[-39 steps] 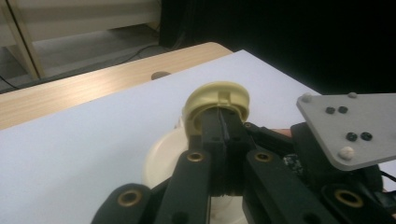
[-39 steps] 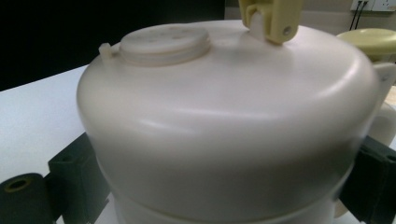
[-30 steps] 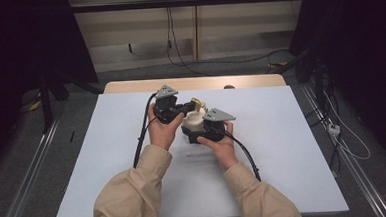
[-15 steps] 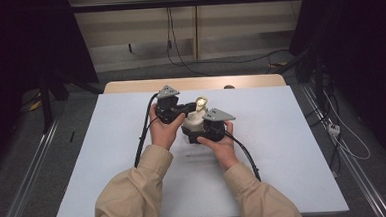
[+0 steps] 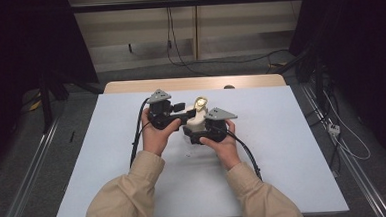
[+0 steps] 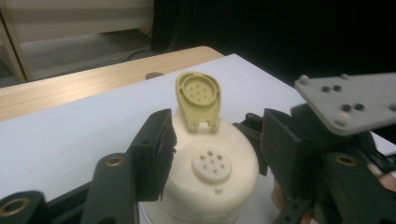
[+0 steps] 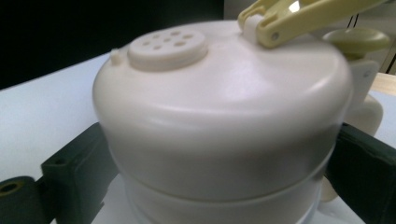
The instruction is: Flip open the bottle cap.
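A cream shaker jar (image 5: 195,121) stands on the white table between both hands. Its yellow flip flap (image 6: 198,97) stands upright and free, which uncovers the sifter holes (image 6: 211,164). My left gripper (image 6: 219,140) reaches over the cap from the left. Its jaws have just been opening and now stand apart on either side of the cap, with no grip on the flap. My right gripper (image 7: 219,176) is shut on the jar's body (image 7: 219,116), one black jaw on each side. In the high view the left gripper (image 5: 184,115) and right gripper (image 5: 200,132) meet at the jar.
The white table top (image 5: 283,149) has free room on all sides of the hands. A wooden strip (image 5: 130,87) runs along its far edge. Cables trail from both grippers toward the person. The right gripper's grey plate (image 6: 350,100) sits close to the left jaws.
The yellow flap has swung up to upright. My left gripper's jaws, shut at the flap before, have parted and let it go. The right hand has stayed in place.
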Available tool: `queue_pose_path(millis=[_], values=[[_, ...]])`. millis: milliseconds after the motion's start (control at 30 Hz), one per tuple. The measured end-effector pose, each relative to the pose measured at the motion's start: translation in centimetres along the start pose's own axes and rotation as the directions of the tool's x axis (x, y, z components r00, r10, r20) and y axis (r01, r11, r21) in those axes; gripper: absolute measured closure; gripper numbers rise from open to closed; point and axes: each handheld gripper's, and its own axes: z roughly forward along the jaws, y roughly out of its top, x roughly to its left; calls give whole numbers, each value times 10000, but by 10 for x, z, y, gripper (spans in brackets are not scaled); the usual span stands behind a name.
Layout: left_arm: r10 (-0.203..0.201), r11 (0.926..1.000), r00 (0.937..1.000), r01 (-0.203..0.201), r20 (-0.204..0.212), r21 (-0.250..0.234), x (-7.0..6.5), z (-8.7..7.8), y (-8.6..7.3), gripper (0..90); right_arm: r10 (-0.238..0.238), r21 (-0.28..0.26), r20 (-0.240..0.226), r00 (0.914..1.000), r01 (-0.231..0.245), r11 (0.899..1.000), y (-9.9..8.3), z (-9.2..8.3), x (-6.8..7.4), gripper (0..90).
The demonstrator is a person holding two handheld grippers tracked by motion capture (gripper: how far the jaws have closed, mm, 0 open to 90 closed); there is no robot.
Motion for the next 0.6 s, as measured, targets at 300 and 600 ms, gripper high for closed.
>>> queue_pose_path(millis=[300,600], values=[[228,9996,9996,-226,141,-180,2,-25,-14,215,150,198,35,9999,-150,9997,-5,-14,-3,37],[573,9980,9984,-574,28,265,7,-44,-37,170,206,344,-114,9997,-202,9992,-9,-41,-2,55]])
